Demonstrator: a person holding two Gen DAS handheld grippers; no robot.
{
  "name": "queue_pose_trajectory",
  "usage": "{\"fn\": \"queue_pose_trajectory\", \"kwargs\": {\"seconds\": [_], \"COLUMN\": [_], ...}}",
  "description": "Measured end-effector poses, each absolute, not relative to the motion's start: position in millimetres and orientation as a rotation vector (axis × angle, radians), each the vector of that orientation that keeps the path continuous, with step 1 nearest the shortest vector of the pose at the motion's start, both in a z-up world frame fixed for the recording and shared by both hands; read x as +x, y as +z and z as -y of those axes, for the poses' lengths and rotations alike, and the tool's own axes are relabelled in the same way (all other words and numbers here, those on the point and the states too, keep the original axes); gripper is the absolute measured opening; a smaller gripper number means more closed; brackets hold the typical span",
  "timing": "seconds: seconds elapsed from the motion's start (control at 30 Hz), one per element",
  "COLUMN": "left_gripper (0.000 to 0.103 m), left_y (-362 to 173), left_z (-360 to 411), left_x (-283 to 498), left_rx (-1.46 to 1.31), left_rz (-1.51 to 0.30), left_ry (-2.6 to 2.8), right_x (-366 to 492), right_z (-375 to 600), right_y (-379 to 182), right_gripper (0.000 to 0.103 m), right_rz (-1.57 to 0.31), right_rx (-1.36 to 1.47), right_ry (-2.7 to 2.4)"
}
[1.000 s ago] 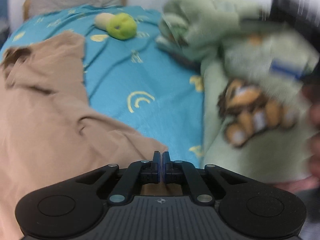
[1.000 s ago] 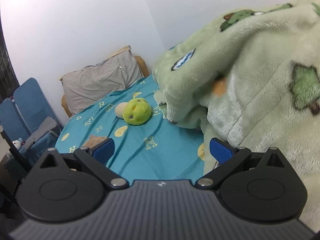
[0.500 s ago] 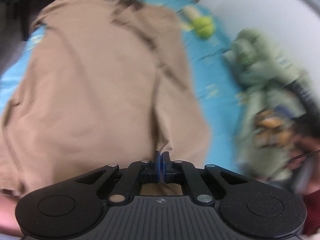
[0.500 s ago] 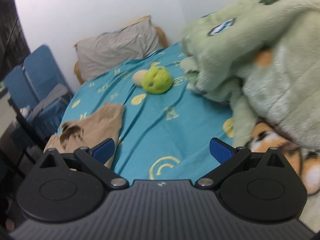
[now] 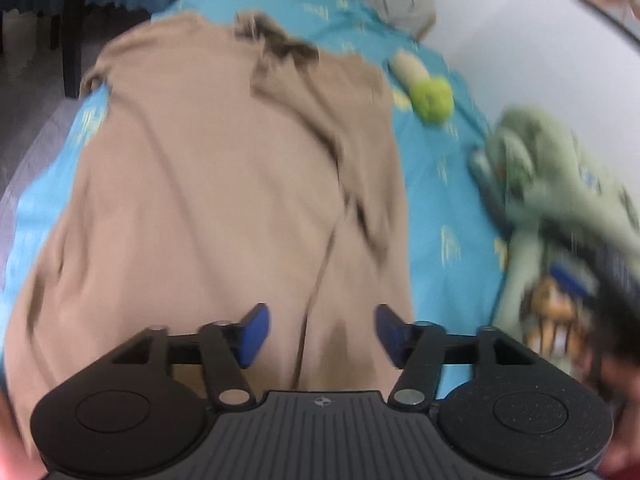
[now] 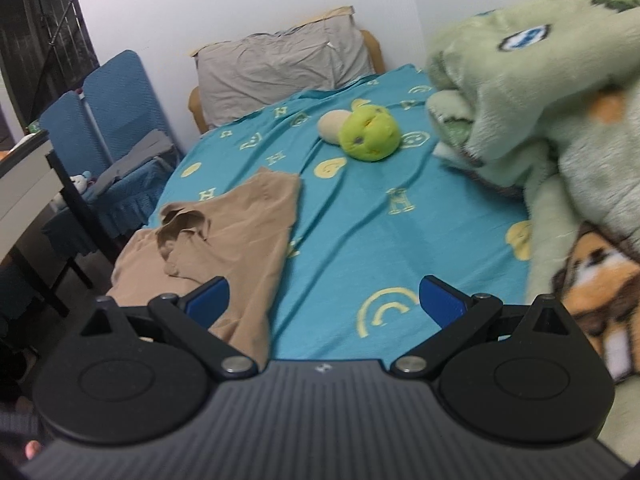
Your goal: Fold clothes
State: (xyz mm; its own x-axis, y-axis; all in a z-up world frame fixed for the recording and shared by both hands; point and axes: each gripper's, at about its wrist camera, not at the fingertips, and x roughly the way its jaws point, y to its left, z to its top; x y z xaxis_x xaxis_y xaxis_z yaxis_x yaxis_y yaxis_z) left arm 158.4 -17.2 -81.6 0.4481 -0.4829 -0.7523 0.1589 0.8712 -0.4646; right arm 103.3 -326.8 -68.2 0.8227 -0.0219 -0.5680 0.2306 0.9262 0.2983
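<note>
A tan shirt [image 5: 224,184] of thin, limp cloth is lying rumpled on the bed [image 6: 360,248], its dark-lined collar [image 5: 276,46] at 12 o'clock in your left view and soft creases running down its right half. The sheet under it is smooth teal cotton printed with pale yellow shapes. At 3 o'clock a thick, fuzzy green blanket [image 6: 540,92] with cartoon animals is heaped up. A round lime plush toy [image 6: 368,132] with a beige end is sitting on the sheet toward 12 o'clock in your right view, and a wrinkled grey pillow [image 6: 280,68] is leaning at the head of the bed.

Your left hand-held gripper [image 5: 320,332] is hovering over the near hem of the shirt with its blue pads [image 5: 252,334] spread wide, pinching nothing; the view is motion-blurred. Your right hand-held gripper [image 6: 324,304] is also spread wide and empty, over the sheet, with its left pad [image 6: 208,302] in front of the shirt's edge.
</note>
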Motion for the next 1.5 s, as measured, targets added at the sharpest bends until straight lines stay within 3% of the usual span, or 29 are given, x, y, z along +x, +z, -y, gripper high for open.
{"fn": "queue_pose_trajectory", "kwargs": {"seconds": [0.27,0.37,0.4,0.43,0.5,0.63,0.77,0.87,0.97,1.23,1.27,1.5], "left_gripper": [0.073,0.068,0.057,0.034,0.004,0.003,0.004,0.014,0.031,0.099,0.103,0.103], "left_y": [-114.9,-132.1,-137.8,-143.5,-154.9,-137.3,-146.9,-139.9,-117.7,-49.7,-42.3,-39.8], "left_z": [43.9,52.5,55.4,58.3,64.0,81.9,88.0,80.1,72.1,41.2,39.1,13.9], "left_x": [271.5,304.7,315.8,326.9,349.0,360.8,367.9,351.7,315.9,189.2,173.2,110.2], "left_rx": [-0.494,-0.529,-0.54,-0.551,-0.574,-0.282,-0.162,-0.164,-0.082,0.02,0.028,-0.019], "left_rz": [-0.924,-0.897,-0.888,-0.878,-0.86,-0.725,-0.773,-0.787,-0.774,-0.699,-0.69,-0.717], "left_ry": [-0.309,-0.277,-0.267,-0.256,-0.234,-0.143,-0.141,-0.167,-0.178,-0.178,-0.176,-0.209], "right_x": [129.7,139.4,142.6,145.9,151.7,159.7,165.9,166.7,163.8,139.4,135.7,111.6], "right_z": [301.6,302.4,303.4,304.3,306.4,307.1,306.9,306.9,305.4,286.5,281.7,259.1], "right_y": [-84.3,-89.1,-91.0,-92.9,-97.6,-105.4,-112.1,-112.7,-108.4,-81.5,-79.2,-72.8], "right_gripper": [0.103,0.103,0.103,0.103,0.103,0.103,0.103,0.103,0.103,0.103,0.103,0.103], "right_rz": [-0.629,-0.637,-0.64,-0.643,-0.651,-0.663,-0.679,-0.679,-0.661,-0.551,-0.543,-0.516], "right_rx": [0.352,0.356,0.358,0.361,0.37,0.378,0.369,0.366,0.356,0.314,0.298,0.222], "right_ry": [-0.101,-0.11,-0.114,-0.118,-0.121,-0.123,-0.121,-0.124,-0.123,-0.054,-0.042,0.03]}}
